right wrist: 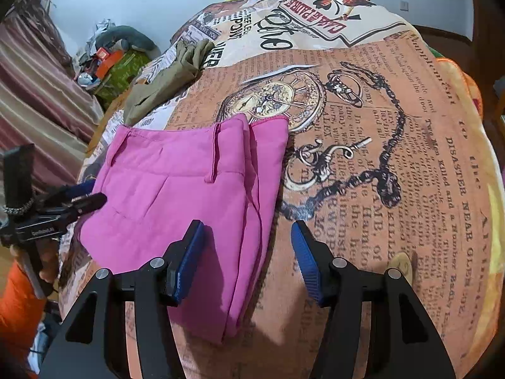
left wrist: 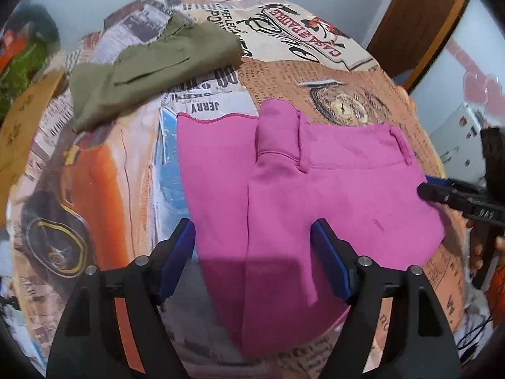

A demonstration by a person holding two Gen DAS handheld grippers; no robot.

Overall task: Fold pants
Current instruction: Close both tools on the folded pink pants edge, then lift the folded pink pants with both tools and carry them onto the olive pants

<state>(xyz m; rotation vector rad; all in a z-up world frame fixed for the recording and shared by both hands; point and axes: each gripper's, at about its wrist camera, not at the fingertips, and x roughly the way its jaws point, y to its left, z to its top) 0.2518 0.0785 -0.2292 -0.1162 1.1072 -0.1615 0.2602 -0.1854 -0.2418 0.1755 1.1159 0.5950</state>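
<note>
Pink pants (left wrist: 284, 183) lie folded flat on the printed bedspread (left wrist: 331, 72), waistband and belt loops at the far side. They also show in the right wrist view (right wrist: 183, 195). My left gripper (left wrist: 252, 243) is open, empty, hovering just above the near part of the pants. My right gripper (right wrist: 247, 246) is open and empty, straddling the right edge of the pants. The right gripper's fingers (left wrist: 442, 194) reach in from the right in the left wrist view. The left gripper's fingers (right wrist: 85, 202) show at the pants' left edge in the right wrist view.
Olive green pants (left wrist: 151, 66) lie folded at the far left of the bed, also in the right wrist view (right wrist: 170, 79). A curtain (right wrist: 34, 94) and clutter (right wrist: 107, 60) stand left of the bed. A wooden headboard (left wrist: 419, 25) is at far right.
</note>
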